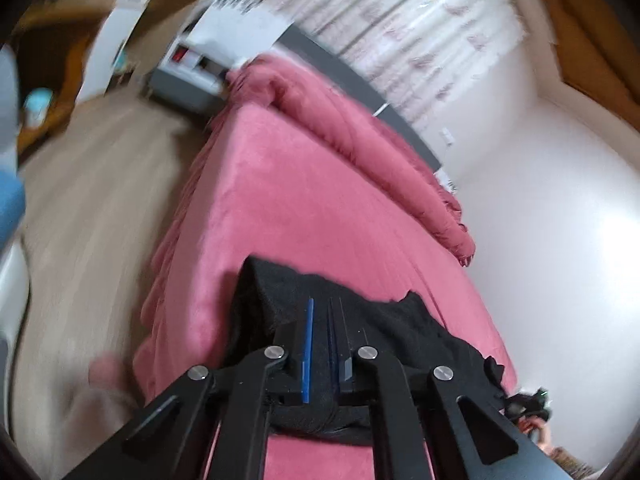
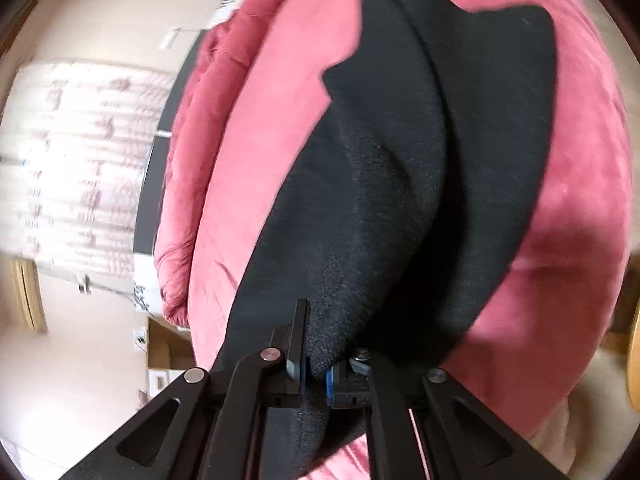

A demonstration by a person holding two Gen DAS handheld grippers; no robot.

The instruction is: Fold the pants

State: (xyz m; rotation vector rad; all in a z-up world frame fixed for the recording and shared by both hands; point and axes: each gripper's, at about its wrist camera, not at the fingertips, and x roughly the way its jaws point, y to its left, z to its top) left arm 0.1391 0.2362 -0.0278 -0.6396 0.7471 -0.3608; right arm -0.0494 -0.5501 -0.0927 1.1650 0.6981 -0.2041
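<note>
The right gripper [image 2: 316, 364], low centre of its frame, is clamped on a fold of the black pants [image 2: 400, 168], which run up and right across the pink bed [image 2: 580, 200]. The left gripper [image 1: 325, 344], jaws pressed together, pinches the pants' edge [image 1: 384, 320]. Beyond, a bunched pink duvet [image 1: 340, 120] lies against the curtain [image 1: 420, 28].

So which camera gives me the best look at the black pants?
The right wrist view: the black pants stretch across the pink bed there. The left wrist view shows only a bunched part behind the shut fingers.
</note>
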